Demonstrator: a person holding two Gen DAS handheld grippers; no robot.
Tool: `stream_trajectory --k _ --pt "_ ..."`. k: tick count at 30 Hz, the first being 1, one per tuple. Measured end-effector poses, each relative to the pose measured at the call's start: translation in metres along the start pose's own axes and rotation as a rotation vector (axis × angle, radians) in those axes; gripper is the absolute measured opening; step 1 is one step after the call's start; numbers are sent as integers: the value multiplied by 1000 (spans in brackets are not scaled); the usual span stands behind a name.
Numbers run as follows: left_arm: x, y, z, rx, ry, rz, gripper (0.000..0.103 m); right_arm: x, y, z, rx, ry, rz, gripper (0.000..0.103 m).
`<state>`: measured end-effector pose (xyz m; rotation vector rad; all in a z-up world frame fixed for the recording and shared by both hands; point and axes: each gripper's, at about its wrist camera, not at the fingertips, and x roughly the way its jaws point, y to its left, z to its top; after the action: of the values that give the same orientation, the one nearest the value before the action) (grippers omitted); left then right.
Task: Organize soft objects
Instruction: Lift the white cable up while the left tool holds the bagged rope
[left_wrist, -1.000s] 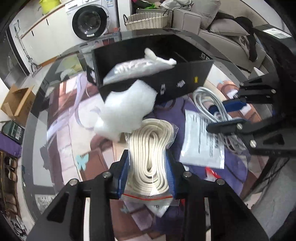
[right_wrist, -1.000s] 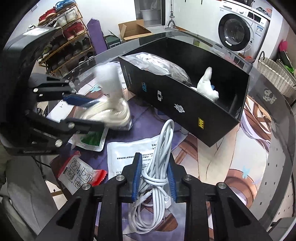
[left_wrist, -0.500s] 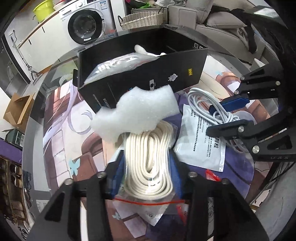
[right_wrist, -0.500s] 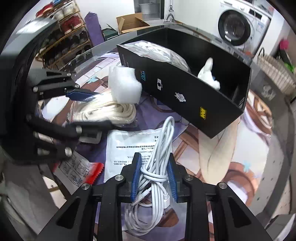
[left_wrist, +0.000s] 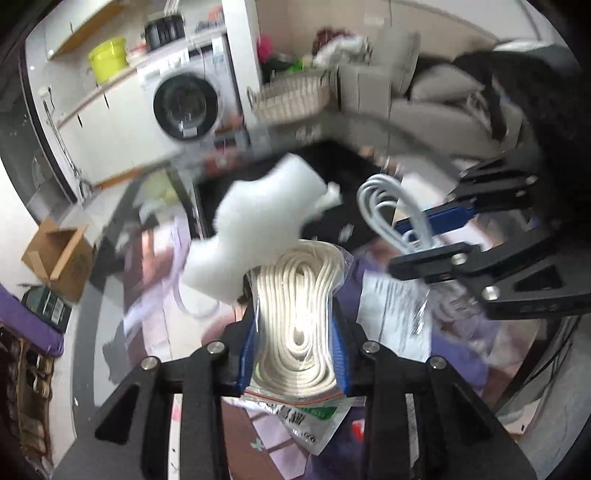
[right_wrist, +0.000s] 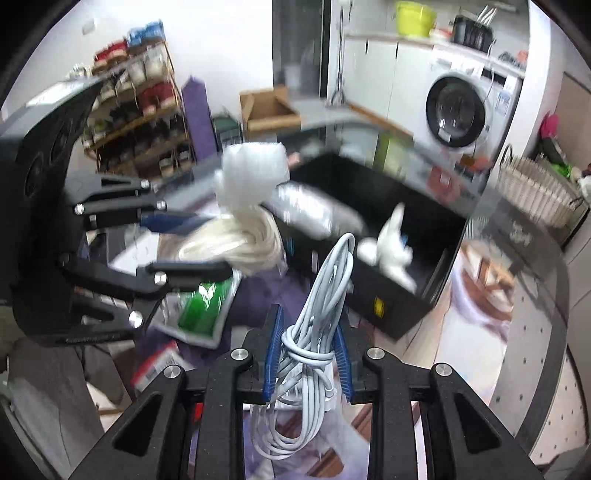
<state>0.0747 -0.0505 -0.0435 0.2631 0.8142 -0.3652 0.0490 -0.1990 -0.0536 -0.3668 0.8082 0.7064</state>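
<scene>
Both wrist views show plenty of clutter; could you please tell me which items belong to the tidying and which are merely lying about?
Job:
- bagged rope coil, in left gripper
- white cable bundle, in right gripper
- foam piece
- black box

Lying about:
- washing machine
- wicker basket
- cardboard box

A white front-loading washing machine (left_wrist: 186, 101) stands against the far wall, with a yellow-green tub (left_wrist: 108, 58) on the counter above it. A woven basket (left_wrist: 291, 96) sits beside a grey sofa (left_wrist: 424, 107). An open cardboard box (left_wrist: 59, 258) rests on the floor. A shoe rack (right_wrist: 136, 110) holds rows of shoes, beside an upright purple mat (right_wrist: 197, 110).
</scene>
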Motion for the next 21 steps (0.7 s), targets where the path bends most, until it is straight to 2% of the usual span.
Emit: stream_trajectory --k 5,11,16,21 --pt "-22 3 3 -6 -102 -38 32 -14 -9 10 17 -71 -20 26" --pt "-38 9 5 -24 -178 -56 32 -35 -15 15 27 -176 -33 26" --pt "-49 20 8 -66 -256 -19 33 -66 -6 15 7 -359 -67 26" --pt "-75 29 4 -100 -410 43 33 -97 7 10 -45 -562 -94 26"
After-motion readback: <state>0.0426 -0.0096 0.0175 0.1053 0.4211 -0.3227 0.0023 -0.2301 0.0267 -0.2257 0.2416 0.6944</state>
